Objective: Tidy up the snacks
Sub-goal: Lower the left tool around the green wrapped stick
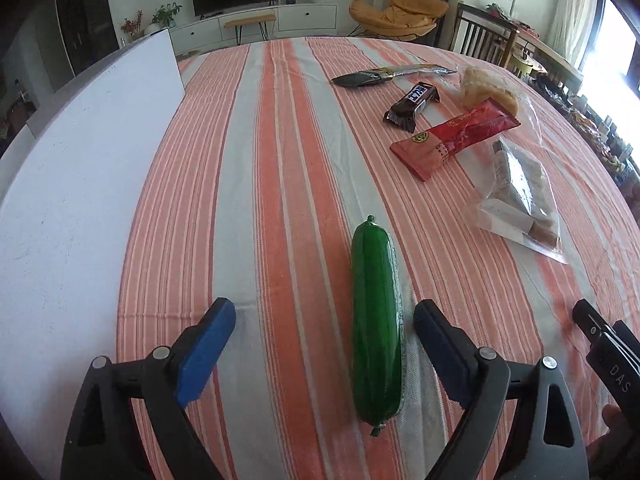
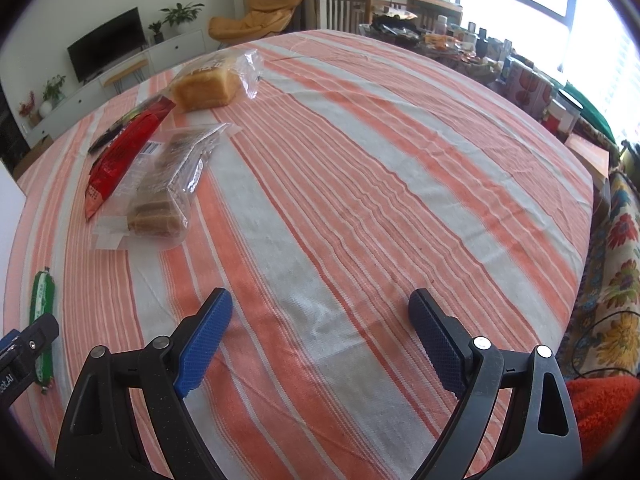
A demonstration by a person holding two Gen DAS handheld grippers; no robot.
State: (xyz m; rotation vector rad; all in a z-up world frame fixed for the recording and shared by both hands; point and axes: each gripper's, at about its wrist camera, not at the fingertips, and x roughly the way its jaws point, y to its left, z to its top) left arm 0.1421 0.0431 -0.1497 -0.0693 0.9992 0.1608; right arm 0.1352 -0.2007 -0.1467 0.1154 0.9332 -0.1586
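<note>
The left tongs (image 1: pixel 324 344) stand wide apart and hold nothing, straddling the near half of a long green plastic-skinned sausage (image 1: pixel 376 328) that lies flat on the orange-and-white striped cloth of the worktop (image 1: pixel 248 160). The step in hand looks like the first pick: closing on the green sausage. That calls for lowering the tongs until both pads flank its sides, then squeezing across its narrow width; the glossy casing may slip if pinched off-centre.

Beyond the green sausage, on its right, lie the other snacks: a clear bag of brown cake slices (image 1: pixel 520 196), a red foil packet (image 1: pixel 452 140) with a yellow round emblem and unreadable script, a dark brown wrapped bar (image 1: pixel 412 104) with a white label too blurred to read, a dark-and-silver long packet (image 1: pixel 392 75), and a clear-bagged loaf of bread (image 2: pixel 208 84). A white board (image 1: pixel 80 152) stands to the sausage's left.

The right tongs (image 2: pixel 320 340) hover open and empty over bare cloth, right of the sausage.
</note>
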